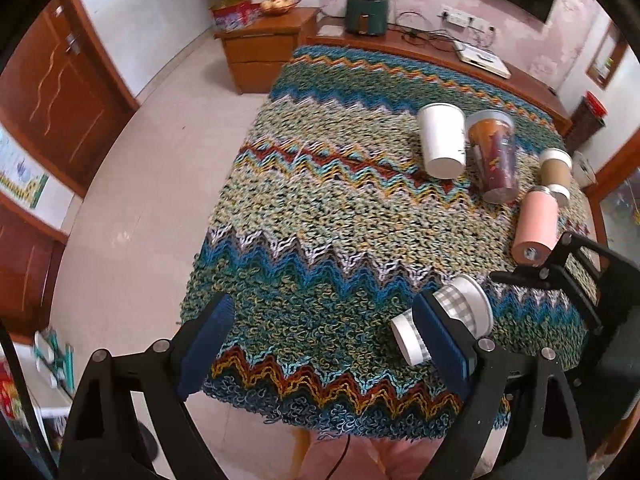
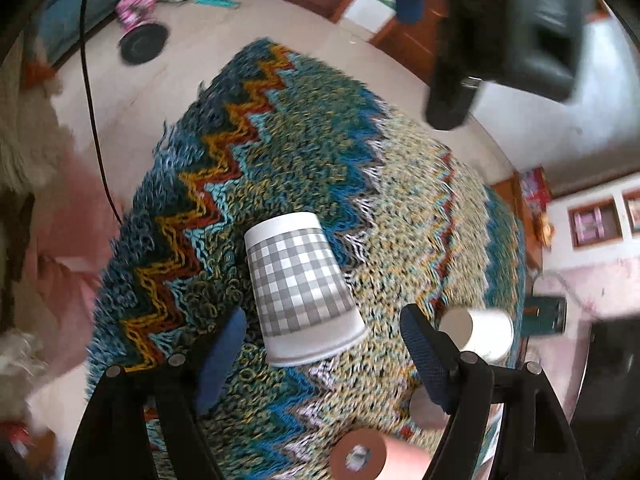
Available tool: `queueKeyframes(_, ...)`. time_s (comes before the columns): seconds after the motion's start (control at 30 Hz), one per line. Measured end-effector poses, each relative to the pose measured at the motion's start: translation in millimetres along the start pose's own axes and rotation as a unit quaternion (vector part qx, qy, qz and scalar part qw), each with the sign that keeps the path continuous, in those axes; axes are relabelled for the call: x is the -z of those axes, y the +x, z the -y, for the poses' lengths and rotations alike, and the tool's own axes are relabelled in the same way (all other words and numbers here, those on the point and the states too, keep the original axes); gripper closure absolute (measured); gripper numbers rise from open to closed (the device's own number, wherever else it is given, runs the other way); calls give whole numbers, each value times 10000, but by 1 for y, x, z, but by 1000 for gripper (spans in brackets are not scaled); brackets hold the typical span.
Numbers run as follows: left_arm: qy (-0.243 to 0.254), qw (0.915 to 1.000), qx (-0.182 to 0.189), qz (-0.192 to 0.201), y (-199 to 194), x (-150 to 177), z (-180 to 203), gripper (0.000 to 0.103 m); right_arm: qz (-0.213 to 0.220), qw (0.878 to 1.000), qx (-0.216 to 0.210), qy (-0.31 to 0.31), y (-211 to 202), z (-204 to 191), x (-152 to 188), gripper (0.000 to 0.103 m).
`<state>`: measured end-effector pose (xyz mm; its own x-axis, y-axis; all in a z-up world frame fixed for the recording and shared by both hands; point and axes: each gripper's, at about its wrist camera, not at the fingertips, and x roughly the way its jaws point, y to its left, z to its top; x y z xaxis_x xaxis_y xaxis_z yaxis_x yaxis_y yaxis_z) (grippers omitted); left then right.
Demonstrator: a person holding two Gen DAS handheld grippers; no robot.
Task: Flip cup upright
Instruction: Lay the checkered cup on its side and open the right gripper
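Left wrist view: the left hand-held gripper point(image 1: 320, 344) hangs with its blue-padded fingers point(image 1: 208, 344) spread wide and nothing between them, over the near edge of the surface point(image 1: 320, 208), which is covered by a zigzag woven cloth. The checkered cup point(image 1: 444, 320) lies on its side just outside the right finger, partly hidden behind its pad. Beyond it the right hand-held gripper point(image 1: 568, 276) enters as a black frame. Farther ahead and to the right lie a white paper cup point(image 1: 442, 140), a clear printed tumbler point(image 1: 494, 156), a brown cup point(image 1: 556, 168) and a pink bottle point(image 1: 536, 228), all tipped over.

Right wrist view: the right hand-held gripper point(image 2: 320, 356) is also spread wide and holds nothing. The checkered cup point(image 2: 302, 292) lies just ahead, between the lines of the two fingers, its wide mouth toward the camera; whether either pad touches it is hard to tell in the blur. The white paper cup point(image 2: 480, 334) shows past the right finger. The left hand-held gripper point(image 2: 500, 40) looms at the top.
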<state>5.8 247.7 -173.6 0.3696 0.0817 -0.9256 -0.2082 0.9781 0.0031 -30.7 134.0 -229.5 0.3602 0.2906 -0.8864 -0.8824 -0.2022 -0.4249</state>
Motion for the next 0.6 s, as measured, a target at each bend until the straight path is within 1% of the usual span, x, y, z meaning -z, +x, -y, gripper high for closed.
queueKeyframes(0.07, 134, 9999, 49, 46, -4, -1, 2, 11, -37, 9993, 27, 369, -7, 5, 1, 23)
queueKeyframes(0.17, 343, 9992, 167, 116, -11, -4, 4, 11, -107, 9951, 75, 984, -18, 10, 2, 23)
queueKeyframes(0.27, 543, 9979, 275, 205, -18, -5, 7, 11, -160, 9872, 197, 1573, -28, 14, 3, 23)
queueKeyframes(0.37, 676, 9967, 373, 257, -24, -5, 8, 11, -278, 9762, 382, 2117, -36, 16, 4, 23)
queueKeyframes(0.5, 868, 9946, 454, 331, -29, -6, 13, 11, -469, 9542, 604, 2892, -44, 17, 9, 23)
queueKeyframes(0.6, 981, 9929, 540, 391, -33, -4, 16, 11, -608, 9303, 595, 3569, -48, 19, 17, 23)
